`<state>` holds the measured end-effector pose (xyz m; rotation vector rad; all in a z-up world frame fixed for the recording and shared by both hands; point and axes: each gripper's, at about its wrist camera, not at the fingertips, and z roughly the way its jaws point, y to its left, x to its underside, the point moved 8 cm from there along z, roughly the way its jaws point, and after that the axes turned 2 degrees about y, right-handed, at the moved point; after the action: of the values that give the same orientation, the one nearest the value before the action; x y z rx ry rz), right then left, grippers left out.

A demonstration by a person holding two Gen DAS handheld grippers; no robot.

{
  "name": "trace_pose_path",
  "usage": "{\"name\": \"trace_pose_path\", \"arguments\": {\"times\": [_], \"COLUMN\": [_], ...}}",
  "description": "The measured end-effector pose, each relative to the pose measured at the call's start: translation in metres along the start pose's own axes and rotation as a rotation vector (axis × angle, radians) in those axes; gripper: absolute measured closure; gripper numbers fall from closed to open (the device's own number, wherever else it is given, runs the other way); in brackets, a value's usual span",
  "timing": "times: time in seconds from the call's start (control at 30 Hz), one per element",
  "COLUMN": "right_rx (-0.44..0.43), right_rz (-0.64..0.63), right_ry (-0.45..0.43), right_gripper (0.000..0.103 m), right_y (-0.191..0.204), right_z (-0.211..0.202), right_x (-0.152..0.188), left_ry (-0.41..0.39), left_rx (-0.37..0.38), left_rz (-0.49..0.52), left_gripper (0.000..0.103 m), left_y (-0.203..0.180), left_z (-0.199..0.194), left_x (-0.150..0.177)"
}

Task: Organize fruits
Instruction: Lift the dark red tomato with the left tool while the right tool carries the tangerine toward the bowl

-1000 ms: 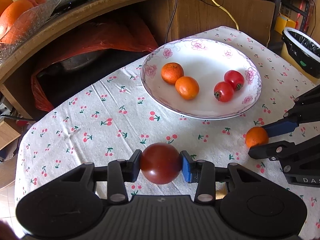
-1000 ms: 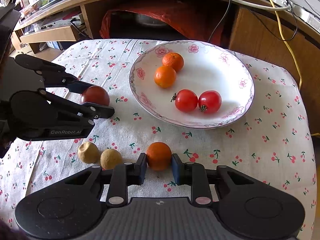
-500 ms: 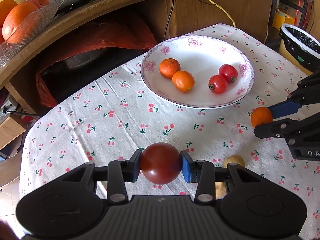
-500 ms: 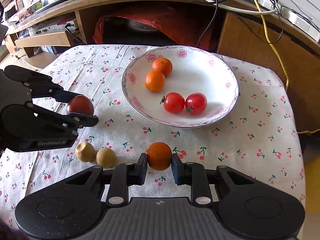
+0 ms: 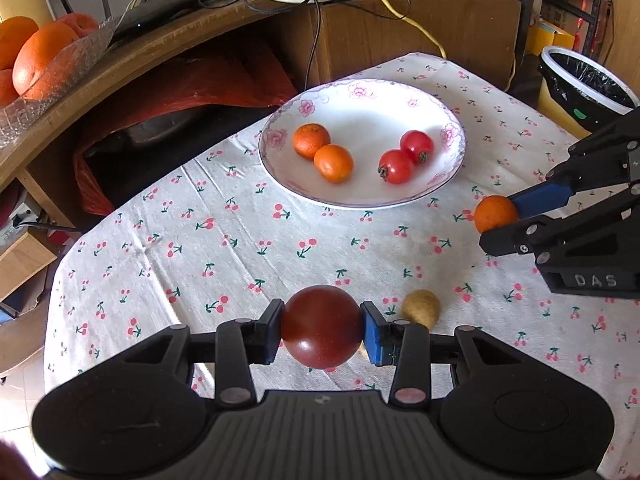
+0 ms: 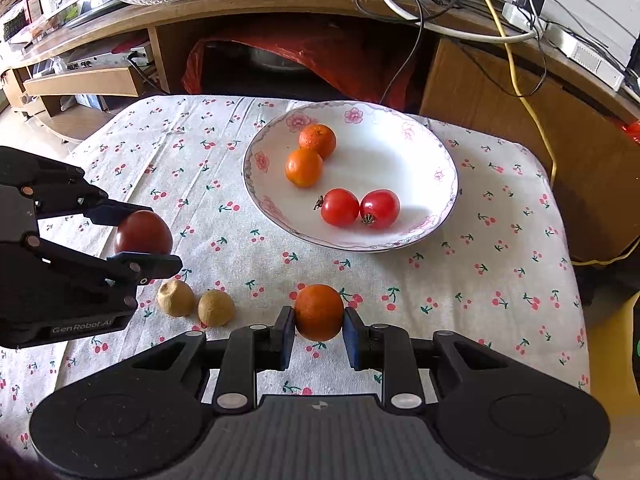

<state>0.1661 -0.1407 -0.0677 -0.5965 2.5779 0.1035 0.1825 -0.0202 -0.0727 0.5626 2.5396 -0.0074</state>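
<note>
White cloth printed with small red cherries covers the worktop (image 6: 224, 184), which stands in front of a curved wooden desk (image 6: 320, 8) strewn with cables; a glass dish of oranges (image 5: 44, 68) sits on that desk, and a bin with a black liner (image 5: 584, 84) stands off to one side. A flowered plate (image 6: 404, 152) holds two oranges and two red tomatoes, each pair touching. Two brown kiwis (image 6: 196, 304) lie side by side on the cloth near the front edge. The left hand-held gripper (image 5: 322, 326) is clamped on a dark red tomato (image 5: 322, 326), and the right hand-held gripper (image 6: 319, 330) grips an orange (image 6: 319, 312); both fruits hang above the cloth. Compared with a second ago, both hand-held grippers have risen and pulled back from the plate, so the plate looks smaller and farther off, and a kiwi now shows in the left wrist view.
</note>
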Motion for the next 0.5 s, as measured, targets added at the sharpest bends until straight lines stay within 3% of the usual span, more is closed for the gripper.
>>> {"name": "trace_pose_path", "arguments": {"times": [0.5], "right_rx": [0.045], "right_rz": [0.02], "right_ry": [-0.021], "right_gripper": [0.083], "right_y": [-0.001], "right_z": [-0.021], "right_x": [0.003], "left_ry": [-0.036], "left_rx": [0.007], "left_rz": [0.0], "left_gripper": [0.055], "left_y": [-0.017], "left_z": [-0.021], "left_x": [-0.009]}}
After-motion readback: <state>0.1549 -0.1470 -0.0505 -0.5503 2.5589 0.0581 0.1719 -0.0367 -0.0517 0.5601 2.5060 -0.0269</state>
